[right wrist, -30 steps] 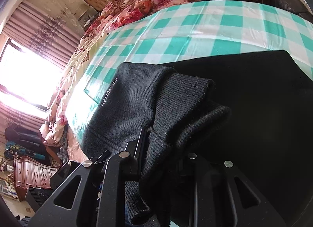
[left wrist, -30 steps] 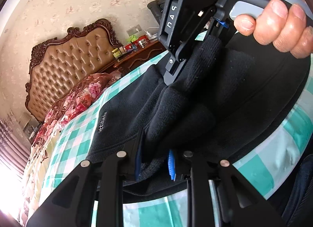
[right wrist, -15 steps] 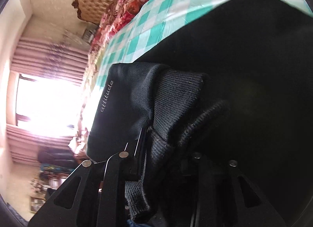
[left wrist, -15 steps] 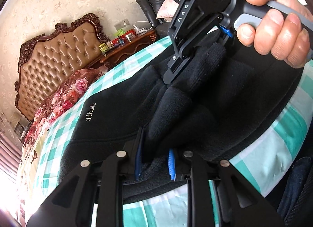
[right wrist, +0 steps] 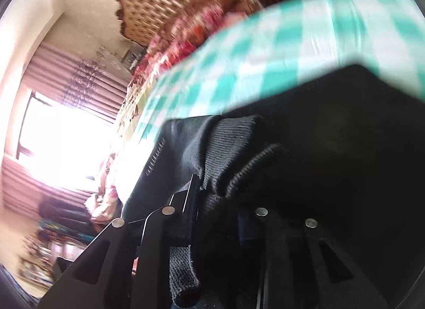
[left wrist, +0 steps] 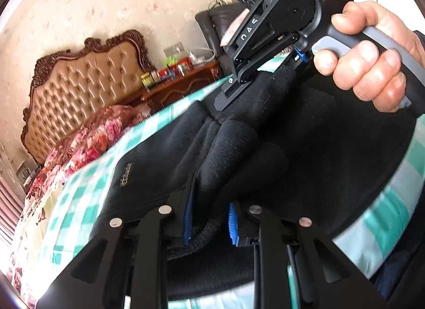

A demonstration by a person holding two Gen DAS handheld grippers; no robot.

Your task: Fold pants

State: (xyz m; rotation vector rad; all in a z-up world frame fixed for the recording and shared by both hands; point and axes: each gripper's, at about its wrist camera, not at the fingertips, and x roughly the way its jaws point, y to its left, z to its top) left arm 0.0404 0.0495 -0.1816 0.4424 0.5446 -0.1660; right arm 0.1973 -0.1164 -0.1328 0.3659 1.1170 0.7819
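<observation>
Black pants (left wrist: 305,149) with a small white logo lie bunched on a green-checked sheet (left wrist: 87,202). My left gripper (left wrist: 209,202) is shut on a thick fold of them, blue pads pressing the cloth. In the left wrist view a hand (left wrist: 366,69) holds my right gripper (left wrist: 239,91), whose fingers dig into the same bundle farther back. In the right wrist view, my right gripper (right wrist: 217,202) has the ribbed cuff (right wrist: 228,144) of the pants (right wrist: 345,162) pinched between its jaws, which are closing. That view is blurred.
A tufted tan headboard (left wrist: 87,83) and a red floral quilt (left wrist: 87,144) lie beyond the sheet (right wrist: 265,56). A wooden nightstand (left wrist: 180,88) with jars stands by a dark chair (left wrist: 212,27). A bright curtained window (right wrist: 61,138) is to the left.
Both grippers have carried the bunched pants across the sheet. In the left wrist view the right gripper has shifted up and to the right. The right wrist view has swung and blurred.
</observation>
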